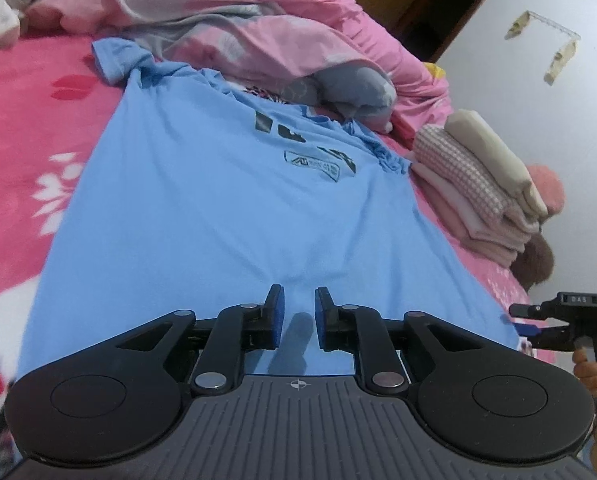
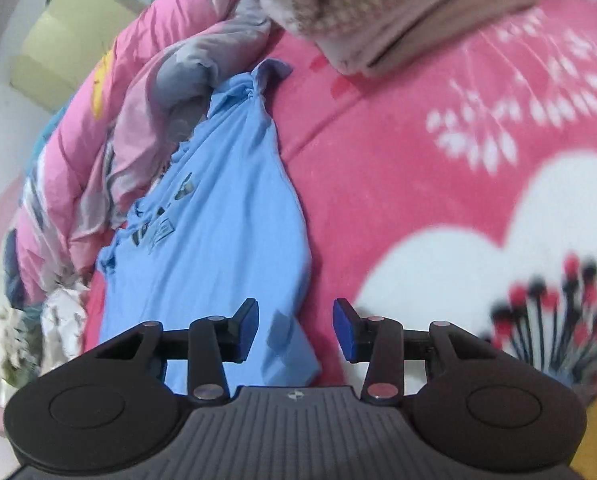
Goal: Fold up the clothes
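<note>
A light blue T-shirt (image 1: 218,208) with black print lies spread flat on the bed, neck end far from me and one sleeve bunched at the far left. My left gripper (image 1: 298,300) hovers over its near hem, jaws a narrow gap apart with nothing between the pads. In the right wrist view the blue T-shirt (image 2: 218,220) runs away to the upper left. My right gripper (image 2: 295,312) stands open over its near corner, pads clear of the cloth. The left wrist view also shows the right gripper (image 1: 520,320) at the shirt's right edge, held by a hand (image 1: 590,368).
The bed has a pink bedspread (image 1: 26,120) with white flowers. A rumpled pink and grey quilt (image 1: 258,20) is heaped beyond the shirt. A stack of folded clothes (image 1: 478,184) sits to the right of the shirt, and the stack (image 2: 378,12) shows in the right wrist view too. A dark doorway (image 1: 438,8) is behind.
</note>
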Available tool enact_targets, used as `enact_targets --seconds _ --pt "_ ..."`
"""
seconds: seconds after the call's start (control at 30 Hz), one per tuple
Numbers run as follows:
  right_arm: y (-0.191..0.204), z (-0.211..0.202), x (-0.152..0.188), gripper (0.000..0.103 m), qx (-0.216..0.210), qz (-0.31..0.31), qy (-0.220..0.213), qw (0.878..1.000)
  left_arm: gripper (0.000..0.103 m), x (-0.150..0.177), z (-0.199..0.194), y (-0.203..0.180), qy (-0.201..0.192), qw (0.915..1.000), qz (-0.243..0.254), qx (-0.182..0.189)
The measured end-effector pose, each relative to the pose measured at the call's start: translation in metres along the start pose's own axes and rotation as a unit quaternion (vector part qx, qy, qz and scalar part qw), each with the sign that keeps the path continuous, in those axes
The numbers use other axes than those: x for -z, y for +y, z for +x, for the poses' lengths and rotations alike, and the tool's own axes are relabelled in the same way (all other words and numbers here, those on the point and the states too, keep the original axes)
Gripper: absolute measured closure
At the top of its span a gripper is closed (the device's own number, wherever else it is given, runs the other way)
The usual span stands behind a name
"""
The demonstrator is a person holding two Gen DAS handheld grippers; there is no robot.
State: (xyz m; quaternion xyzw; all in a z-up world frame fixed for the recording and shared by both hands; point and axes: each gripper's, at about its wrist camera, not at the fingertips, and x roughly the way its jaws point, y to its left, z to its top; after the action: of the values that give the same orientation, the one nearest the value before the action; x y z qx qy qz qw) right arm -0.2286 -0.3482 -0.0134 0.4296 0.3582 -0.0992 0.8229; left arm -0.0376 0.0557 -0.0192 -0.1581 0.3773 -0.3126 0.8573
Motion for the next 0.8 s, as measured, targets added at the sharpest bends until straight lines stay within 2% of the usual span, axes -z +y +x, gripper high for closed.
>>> enact_targets --seconds 0.07,0.13,0.23,0.3,0.33,0.43,0.47,0.53,0.6,0.67,0.8 --pt "0.000 0.004 0.005 0.069 -0.003 -0.001 -0.003 1.000 0.084 0.006 -0.004 -0.001 0.003 0.9998 0.010 -0.015" --pt "0.008 0.010 0.008 0.098 0.011 -0.021 -0.002 1.000 0.084 0.012 -0.006 0.001 -0.002 0.9994 0.020 -0.029" --pt "0.037 0.010 0.014 0.099 0.022 -0.074 -0.021 0.997 0.084 0.012 -0.007 0.007 -0.013 0.9995 0.011 -0.025" --pt "0.066 0.009 0.020 0.100 0.028 -0.129 -0.042 0.990 0.084 0.012 -0.005 0.010 -0.018 0.9995 0.007 -0.027" --pt "0.088 0.013 0.028 0.099 0.040 -0.176 -0.054 0.982 0.084 0.012 -0.004 0.011 -0.020 0.9994 0.004 -0.027" --pt "0.151 0.035 0.056 0.094 0.076 -0.313 -0.071 0.944 0.084 0.011 -0.004 0.012 -0.022 0.9995 0.002 -0.023" --pt "0.168 0.046 0.067 0.089 0.089 -0.354 -0.067 0.928 0.084 0.012 -0.004 0.012 -0.022 0.9995 0.001 -0.022" --pt "0.188 0.064 0.089 0.061 0.103 -0.417 -0.057 0.901 0.084 0.012 -0.005 0.012 -0.022 0.9995 0.001 -0.022" --pt "0.197 0.068 0.107 0.061 0.104 -0.456 -0.053 0.883 0.084 0.012 -0.005 0.011 -0.022 0.9995 0.002 -0.022" --pt "0.194 0.060 0.114 0.061 0.086 -0.456 -0.046 0.885 0.084 0.012 -0.004 0.011 -0.022 0.9995 0.002 -0.022" --pt "0.177 0.036 0.112 0.060 0.059 -0.421 -0.031 0.904 0.084 0.012 -0.004 0.011 -0.022 0.9996 -0.005 -0.020"
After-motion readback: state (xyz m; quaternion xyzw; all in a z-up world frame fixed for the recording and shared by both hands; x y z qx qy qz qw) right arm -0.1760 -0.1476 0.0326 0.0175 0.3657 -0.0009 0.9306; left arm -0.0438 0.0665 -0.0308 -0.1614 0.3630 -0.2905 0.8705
